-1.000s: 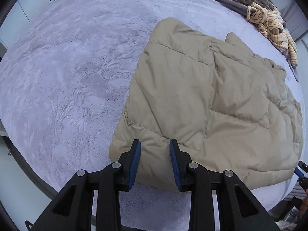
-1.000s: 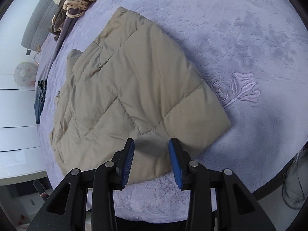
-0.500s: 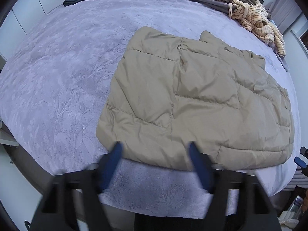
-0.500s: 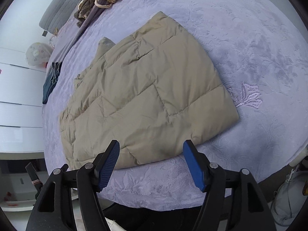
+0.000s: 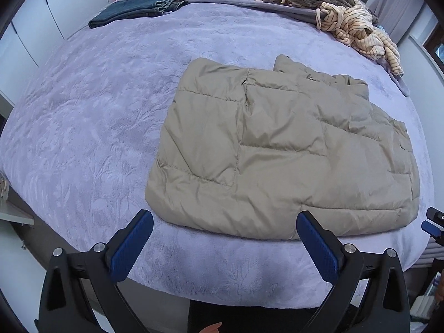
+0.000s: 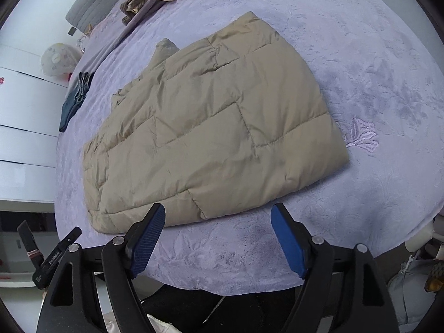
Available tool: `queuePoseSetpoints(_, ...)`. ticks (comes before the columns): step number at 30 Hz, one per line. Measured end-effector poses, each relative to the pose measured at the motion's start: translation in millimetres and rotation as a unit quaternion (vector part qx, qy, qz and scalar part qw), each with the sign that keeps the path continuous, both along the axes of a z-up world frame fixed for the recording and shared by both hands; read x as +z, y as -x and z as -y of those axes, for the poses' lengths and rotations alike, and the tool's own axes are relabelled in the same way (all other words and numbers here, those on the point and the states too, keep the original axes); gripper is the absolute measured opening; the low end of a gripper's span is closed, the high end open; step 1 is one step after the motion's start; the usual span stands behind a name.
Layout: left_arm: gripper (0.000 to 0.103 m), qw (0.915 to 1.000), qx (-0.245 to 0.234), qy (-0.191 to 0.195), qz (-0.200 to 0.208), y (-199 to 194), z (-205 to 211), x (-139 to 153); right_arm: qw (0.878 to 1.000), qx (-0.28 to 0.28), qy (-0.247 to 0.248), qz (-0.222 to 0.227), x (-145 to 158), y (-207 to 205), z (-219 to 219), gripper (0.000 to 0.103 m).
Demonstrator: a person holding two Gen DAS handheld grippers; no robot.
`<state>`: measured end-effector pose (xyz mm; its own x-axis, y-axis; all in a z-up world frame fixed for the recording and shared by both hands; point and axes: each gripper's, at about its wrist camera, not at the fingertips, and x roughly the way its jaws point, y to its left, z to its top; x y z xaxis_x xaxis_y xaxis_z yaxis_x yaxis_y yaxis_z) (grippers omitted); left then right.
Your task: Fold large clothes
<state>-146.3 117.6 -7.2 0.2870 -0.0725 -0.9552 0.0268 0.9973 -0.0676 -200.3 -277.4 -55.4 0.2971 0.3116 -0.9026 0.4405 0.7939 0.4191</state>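
On the bed (image 5: 83,138), the folded jacket (image 5: 277,152) lies flat; my left gripper (image 5: 224,222) and right gripper (image 6: 217,219), jaws just opened, hover spread and empty.

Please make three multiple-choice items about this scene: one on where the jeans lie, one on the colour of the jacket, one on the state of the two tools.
1. Where do the jeans lie?
A. on the jacket
B. at the bed's far edge, apart from the jacket
C. between a tool's pads

2. What colour is the jacket?
A. tan
B. red
C. black

3. How are the tools?
A. both open, holding nothing
B. both shut on the jacket
C. one shut on the jeans

Key: B, the jeans lie far across the bed; A, the jacket is tan; A, the left tool and right tool gape wide, having just opened.
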Motion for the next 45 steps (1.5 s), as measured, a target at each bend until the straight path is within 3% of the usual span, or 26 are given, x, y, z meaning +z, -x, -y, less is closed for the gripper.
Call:
queuePoseSetpoints(2, 0.103, 1.0000, -0.009, 0.001, 0.002, -8, -3, 4, 1.000, 0.003, 0.003, 0.004, 1, -6, -8, 0.089)
queuePoseSetpoints(13, 0.103, 0.9972, -0.074, 0.004, -0.006, -57, -33, -1, 1.000, -0.008, -0.003, 0.002, -6, -47, -84, 0.090)
queuePoseSetpoints(32, 0.103, 0.9954, -0.069, 0.036, -0.056, -87, -52, -47, 0.999, 0.004, 0.018, -0.030, -27, -103, -149, 0.090)
queuePoseSetpoints(39, 0.103, 0.9948, -0.080, 0.039, -0.050, -98, -62, -55, 0.999, 0.011, 0.024, -0.032, -33, -114, -161, 0.090)
queuePoseSetpoints(43, 0.103, 0.9933, -0.071, 0.074, -0.053, -116, -85, -63, 0.999, 0.009, 0.019, -0.038, -36, -118, -162, 0.090)
queuePoseSetpoints(45, 0.103, 0.9871, -0.083, 0.120, -0.067, -125, -97, -72, 0.999, 0.009, 0.017, -0.043, -39, -118, -161, 0.090)
